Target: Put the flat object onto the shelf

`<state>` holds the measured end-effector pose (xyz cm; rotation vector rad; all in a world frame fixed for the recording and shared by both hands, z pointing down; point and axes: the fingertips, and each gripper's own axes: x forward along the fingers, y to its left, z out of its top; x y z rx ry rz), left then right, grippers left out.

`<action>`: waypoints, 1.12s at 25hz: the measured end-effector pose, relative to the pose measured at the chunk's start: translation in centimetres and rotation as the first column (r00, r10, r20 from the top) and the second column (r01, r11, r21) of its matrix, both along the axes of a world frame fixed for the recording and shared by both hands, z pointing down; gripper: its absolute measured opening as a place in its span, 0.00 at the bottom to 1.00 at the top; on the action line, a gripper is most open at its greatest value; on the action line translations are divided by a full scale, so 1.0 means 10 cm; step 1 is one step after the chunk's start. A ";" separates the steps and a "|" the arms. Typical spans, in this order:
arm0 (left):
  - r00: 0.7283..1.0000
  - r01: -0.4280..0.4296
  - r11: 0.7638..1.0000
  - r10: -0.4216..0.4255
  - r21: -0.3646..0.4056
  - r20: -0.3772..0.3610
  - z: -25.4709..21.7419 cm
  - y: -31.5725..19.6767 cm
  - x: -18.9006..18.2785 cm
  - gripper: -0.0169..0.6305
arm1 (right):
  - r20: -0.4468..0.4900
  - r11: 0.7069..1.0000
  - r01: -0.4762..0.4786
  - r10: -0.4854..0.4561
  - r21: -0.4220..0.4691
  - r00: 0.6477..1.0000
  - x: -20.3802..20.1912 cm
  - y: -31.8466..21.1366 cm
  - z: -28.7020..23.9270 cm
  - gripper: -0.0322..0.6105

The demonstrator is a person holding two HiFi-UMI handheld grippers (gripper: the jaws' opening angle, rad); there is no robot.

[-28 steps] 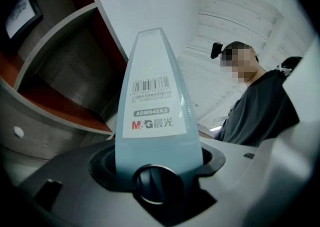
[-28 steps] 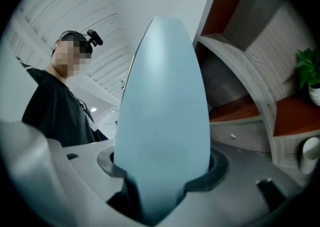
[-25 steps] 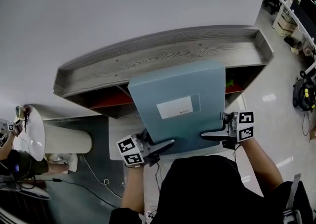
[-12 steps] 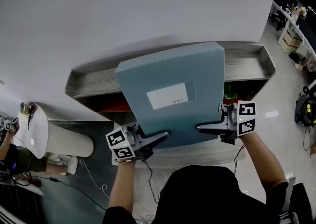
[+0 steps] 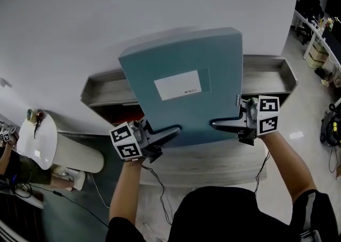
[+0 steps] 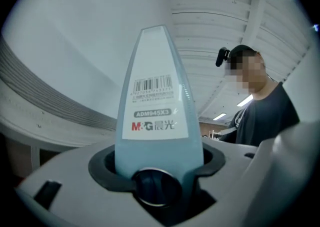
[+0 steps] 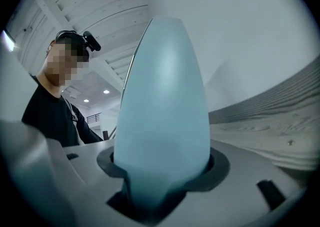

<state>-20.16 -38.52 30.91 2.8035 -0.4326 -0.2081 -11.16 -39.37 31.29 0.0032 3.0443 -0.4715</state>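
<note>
With the blue file box (image 5: pixel 184 83) clamped at its near edge by the left gripper (image 5: pixel 169 131) and the right gripper (image 5: pixel 221 124) and held up over the shelf (image 5: pixel 269 70), both sides are to be advanced evenly and level so that it is set down flat.
</note>
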 end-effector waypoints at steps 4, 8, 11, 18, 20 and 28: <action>1.000 -0.003 0.999 0.003 0.046 0.016 -0.09 -0.01 0.00 0.50 | 0.011 0.999 -0.006 0.005 0.043 1.000 -0.01 0.00 -0.09 0.49; 1.000 -0.008 0.997 0.005 0.077 0.028 -0.15 0.03 -0.02 0.50 | 0.018 0.997 -0.014 0.012 0.072 1.000 -0.03 0.03 -0.14 0.49; 0.999 -0.011 0.994 0.006 0.106 0.040 -0.24 0.05 -0.03 0.50 | 0.027 0.995 -0.018 0.016 0.098 1.000 -0.05 0.07 -0.23 0.49; 0.997 -0.013 0.989 0.001 0.147 0.080 -0.63 -0.02 -0.08 0.50 | 0.059 0.991 -0.024 0.017 0.129 0.998 -0.10 -0.01 -0.59 0.49; 0.996 -0.018 0.988 0.004 0.156 0.088 -0.81 -0.15 -0.08 0.50 | 0.062 0.991 -0.032 0.024 0.133 0.998 -0.10 -0.13 -0.77 0.49; 0.994 -0.051 0.982 0.031 0.183 0.109 -1.08 -0.48 -0.15 0.50 | 0.047 0.983 -0.072 0.065 0.172 0.997 -0.19 -0.43 -1.06 0.49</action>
